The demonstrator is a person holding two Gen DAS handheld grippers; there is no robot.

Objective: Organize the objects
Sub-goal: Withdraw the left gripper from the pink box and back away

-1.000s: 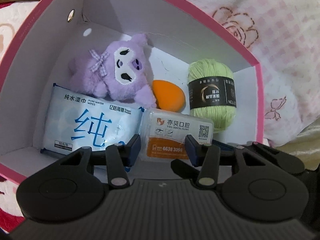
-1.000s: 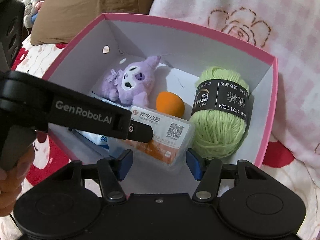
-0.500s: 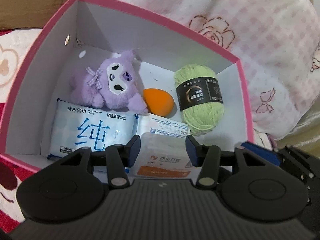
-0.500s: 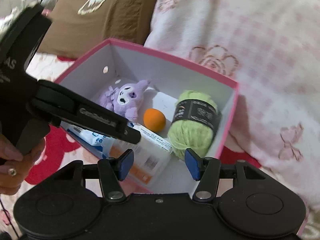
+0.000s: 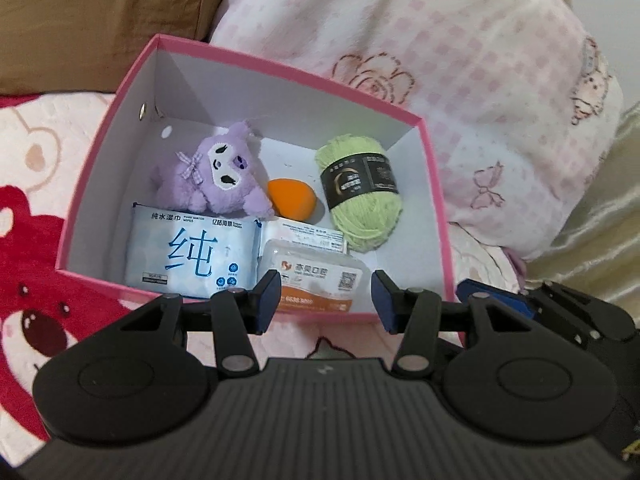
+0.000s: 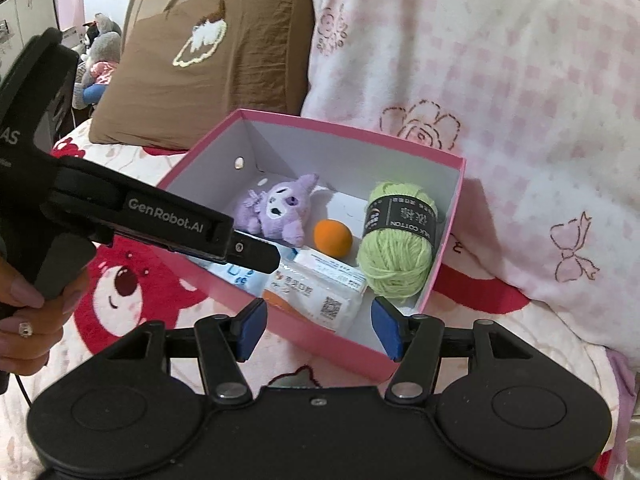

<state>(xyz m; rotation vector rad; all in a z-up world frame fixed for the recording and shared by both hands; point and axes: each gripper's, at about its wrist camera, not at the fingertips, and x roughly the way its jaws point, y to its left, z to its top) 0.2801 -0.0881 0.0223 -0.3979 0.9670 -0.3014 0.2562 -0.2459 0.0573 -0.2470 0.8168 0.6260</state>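
Observation:
A pink box with white inside stands on the bed. In it lie a purple plush, an orange sponge egg, a green yarn ball, a wet wipes pack and a clear dental pack. My left gripper hovers open over the box's near wall, nothing between its blue pads. My right gripper is open too, above the box's near corner, with nothing held. The yarn ball and the plush show there as well.
A brown pillow and a pink-checked white blanket rise behind the box. A red bear blanket covers the bed on the left. A person's hand holds the left gripper's handle. Stuffed toys sit far back left.
Both grippers have drawn back and upward from the box, so it looks smaller and farther. The clear dental pack stays lying in the box's front. Nothing inside has shifted.

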